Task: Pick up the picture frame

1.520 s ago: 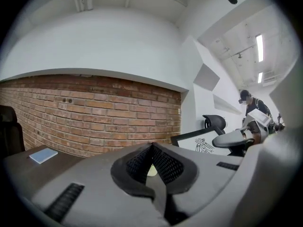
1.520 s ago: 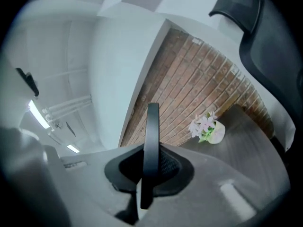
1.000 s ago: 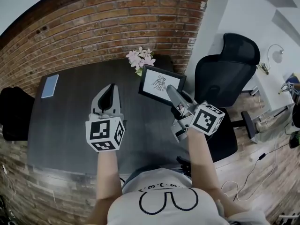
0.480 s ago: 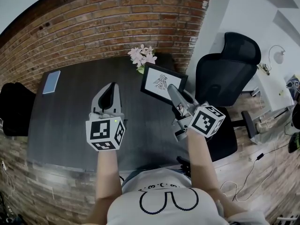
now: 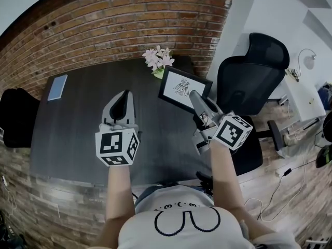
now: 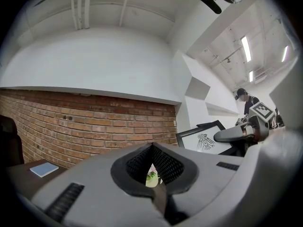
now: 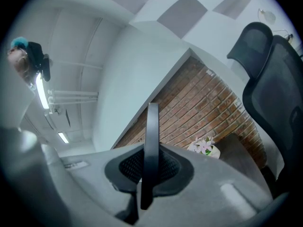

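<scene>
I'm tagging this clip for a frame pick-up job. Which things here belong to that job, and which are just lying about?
In the job:
picture frame
right gripper, shut on the frame's edge

Lying about:
flowers
blue pad
office chair
left gripper, shut, holding nothing

You are in an office. A black swivel office chair (image 5: pixel 254 77) stands beside a dark counter (image 5: pixel 72 134) set against an exposed brick wall (image 5: pixel 104 19). To your right, a white desk (image 5: pixel 303 100) carries a small lamp (image 5: pixel 307 57). Cables (image 5: pixel 270 198) trail across the wood floor (image 5: pixel 295 191). Long strip lights (image 6: pixel 245 48) line the white ceiling.
</scene>
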Tool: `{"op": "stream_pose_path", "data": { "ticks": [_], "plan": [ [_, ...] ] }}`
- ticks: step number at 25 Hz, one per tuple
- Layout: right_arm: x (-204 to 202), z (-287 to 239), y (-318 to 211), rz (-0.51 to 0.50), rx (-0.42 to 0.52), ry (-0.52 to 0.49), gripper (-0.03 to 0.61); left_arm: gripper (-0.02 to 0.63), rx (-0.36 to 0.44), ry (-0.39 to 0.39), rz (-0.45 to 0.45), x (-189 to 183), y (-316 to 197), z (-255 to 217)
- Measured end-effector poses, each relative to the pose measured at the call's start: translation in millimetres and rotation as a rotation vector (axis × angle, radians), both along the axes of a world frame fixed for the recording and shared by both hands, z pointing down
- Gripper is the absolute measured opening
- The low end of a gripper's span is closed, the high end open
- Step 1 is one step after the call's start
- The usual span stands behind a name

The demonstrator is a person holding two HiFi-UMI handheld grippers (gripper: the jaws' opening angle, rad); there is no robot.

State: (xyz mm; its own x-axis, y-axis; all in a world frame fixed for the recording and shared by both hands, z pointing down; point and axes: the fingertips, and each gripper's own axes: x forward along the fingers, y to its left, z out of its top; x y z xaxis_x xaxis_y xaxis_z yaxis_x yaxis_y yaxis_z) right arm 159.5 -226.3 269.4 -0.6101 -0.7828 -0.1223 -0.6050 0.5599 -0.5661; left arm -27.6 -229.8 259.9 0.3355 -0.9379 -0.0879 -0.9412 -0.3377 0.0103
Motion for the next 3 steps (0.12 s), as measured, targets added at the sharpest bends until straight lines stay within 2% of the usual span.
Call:
{"op": "stream_pose_path", "data": {
  "ticks": [3],
  "plan": [
    [0.0, -0.1, -0.4, 0.002, -0.001, 0.002, 0.015, -0.002, 0.002, -0.001, 0.002, -1.3, -0.2, -0.9]
  ]
}}
